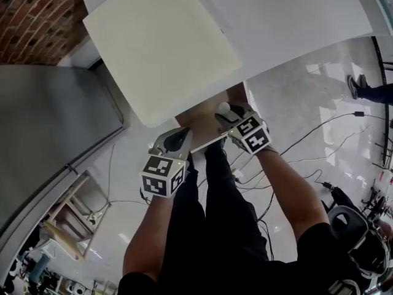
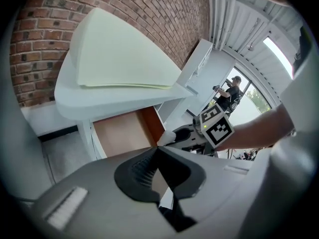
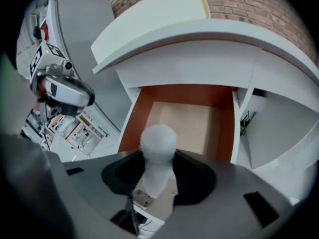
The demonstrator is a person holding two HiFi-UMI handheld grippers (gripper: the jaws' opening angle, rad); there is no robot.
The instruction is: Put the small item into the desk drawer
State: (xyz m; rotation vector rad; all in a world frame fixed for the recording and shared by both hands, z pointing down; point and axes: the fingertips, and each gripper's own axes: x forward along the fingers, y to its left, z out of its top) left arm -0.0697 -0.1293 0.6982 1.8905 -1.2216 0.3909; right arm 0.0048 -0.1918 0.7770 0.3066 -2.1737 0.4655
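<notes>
The desk drawer stands pulled out under the white desk; its tan floor and orange sides are bare. My right gripper hovers over the drawer's front part, shut on a small white bulb-shaped item that sticks up between its pads; the item also shows in the left gripper view. My left gripper sits at the left end of the drawer's white front panel, jaws closed together on a sliver of that panel.
A cream pad lies on the desk top. A brick wall rises behind the desk. Cables trail over the pale floor at right, where a person's feet stand. A wooden frame lies at lower left.
</notes>
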